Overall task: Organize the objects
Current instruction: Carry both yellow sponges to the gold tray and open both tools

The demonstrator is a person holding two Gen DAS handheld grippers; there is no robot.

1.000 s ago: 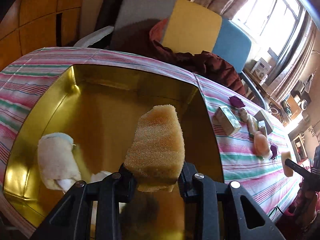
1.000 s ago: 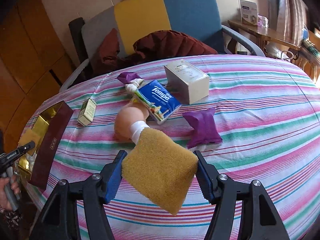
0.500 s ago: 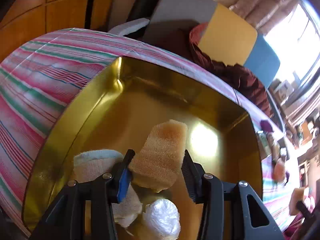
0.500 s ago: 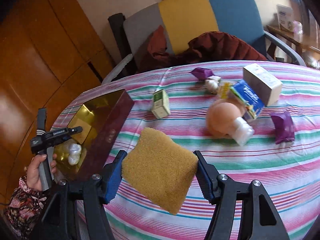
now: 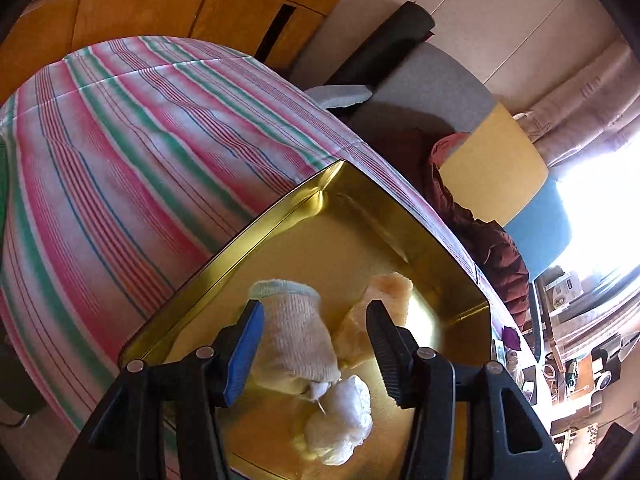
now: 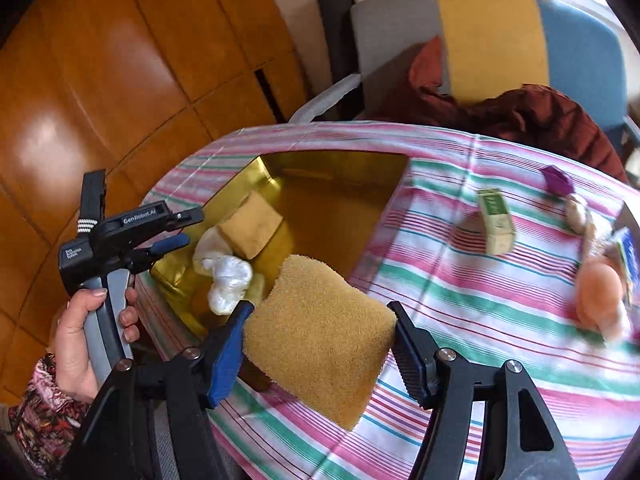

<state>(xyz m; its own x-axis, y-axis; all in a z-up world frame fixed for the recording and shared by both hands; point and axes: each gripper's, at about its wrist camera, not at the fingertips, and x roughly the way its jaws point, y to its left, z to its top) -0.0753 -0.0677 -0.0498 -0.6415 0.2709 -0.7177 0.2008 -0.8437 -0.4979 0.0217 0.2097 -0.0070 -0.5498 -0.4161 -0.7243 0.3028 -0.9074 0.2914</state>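
Note:
My left gripper hovers over the open gold box, its jaws opening with nothing pressed between them. Below it in the box lie a small yellow sponge, a rolled white sock and a white plastic wad. My right gripper is shut on a larger yellow sponge, held above the table just in front of the gold box. In the right wrist view the left gripper stands at the box's left side, held by a hand.
On the striped tablecloth, right of the box, lie a small green carton, a purple pouch, a peach-coloured doll-like object and a blue tissue pack. A chair with dark red clothing stands behind the table.
The left gripper opened and let go of its small sponge, which now lies in the box. The right gripper carried its sponge leftwards across the table to the box.

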